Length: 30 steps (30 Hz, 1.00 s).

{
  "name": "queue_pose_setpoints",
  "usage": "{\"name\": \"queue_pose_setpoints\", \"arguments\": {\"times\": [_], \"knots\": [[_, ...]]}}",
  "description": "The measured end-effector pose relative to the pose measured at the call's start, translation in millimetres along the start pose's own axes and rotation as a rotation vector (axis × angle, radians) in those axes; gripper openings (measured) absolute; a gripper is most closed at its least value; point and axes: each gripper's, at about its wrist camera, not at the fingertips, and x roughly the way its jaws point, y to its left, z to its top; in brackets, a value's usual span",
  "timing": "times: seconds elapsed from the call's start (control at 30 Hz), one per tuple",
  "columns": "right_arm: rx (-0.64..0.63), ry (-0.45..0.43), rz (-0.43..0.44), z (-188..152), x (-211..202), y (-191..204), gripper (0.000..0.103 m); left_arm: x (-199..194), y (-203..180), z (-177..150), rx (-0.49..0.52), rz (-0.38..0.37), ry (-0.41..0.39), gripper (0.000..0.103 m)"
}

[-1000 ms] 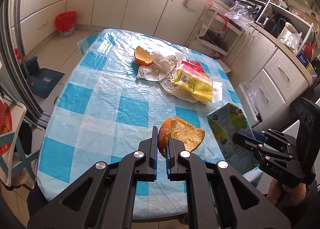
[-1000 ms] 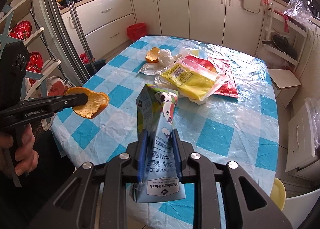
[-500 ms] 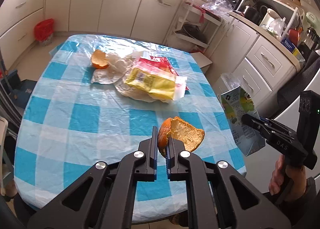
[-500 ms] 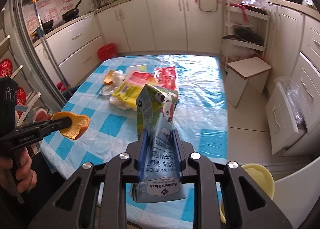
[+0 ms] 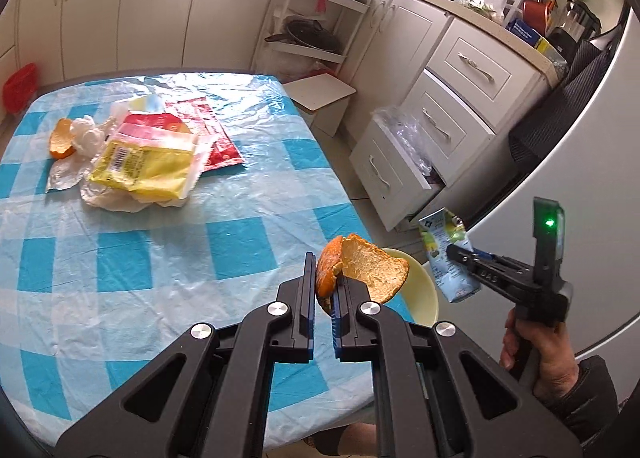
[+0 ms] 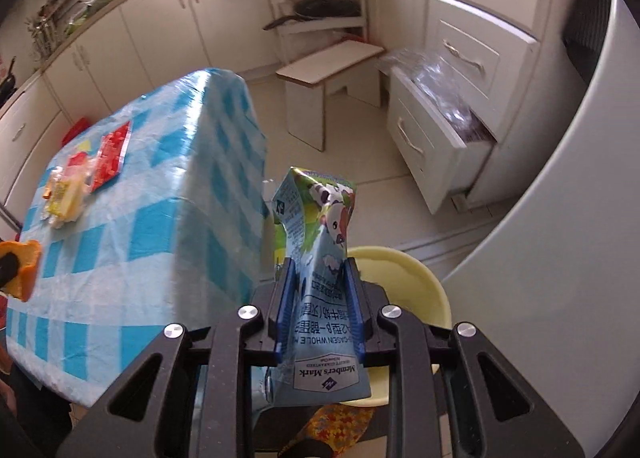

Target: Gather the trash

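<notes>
White kitchen cabinets ring a surface (image 5: 132, 242) covered with a blue-and-white checked plastic cloth. At the upper left of the left wrist view lies the trash not yet collected: a piece of orange peel (image 5: 60, 139), crumpled white tissue (image 5: 86, 135), a yellow packet (image 5: 144, 165) and a red wrapper (image 5: 208, 129), all bunched together and partly overlapping.

Lower centre in that view, the left hand-held gripper (image 5: 323, 290) is pinched tight on a curved orange rind (image 5: 360, 272), which sticks up and out to the right over the surface's edge. Just behind the rind shows the rim of a pale yellow bin (image 5: 424, 298) on the floor. At the right, a hand (image 5: 540, 358) carries the right hand-held gripper (image 5: 460, 254), clamped on a flattened milk carton (image 5: 446, 258).

The right wrist view shows that carton squeezed between the blue pads, its crushed top pointing away, with the yellow bin directly below and beyond it.

Both pieces appear ready to drop. The rind is held only by its lower edge, so it could slip or swing out early and land on the cloth or floor instead of the bin. The carton is wide and light; released off-centre, it might catch the rim and tip out. The two loads also sit close together over one small opening, so they could knock each other aside.
</notes>
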Motion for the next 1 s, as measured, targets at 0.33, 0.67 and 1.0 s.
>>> {"name": "queue_pose_setpoints", "arguments": {"times": [0.33,0.67,1.0], "knots": [[0.156,-0.056,-0.014,22.2,-13.7,-30.3,0.063,49.6,-56.3,-1.3,0.089,-0.040,0.077,0.006],[0.204,-0.505,0.084,45.3,-116.9,-38.5,0.074,162.2,-131.8,-23.0,0.101,-0.062,0.253,0.014],[0.234,-0.489,0.140,53.3,-117.3,-40.0,0.075,165.3,-146.7,-33.1,0.077,-0.076,0.285,0.045]]}}
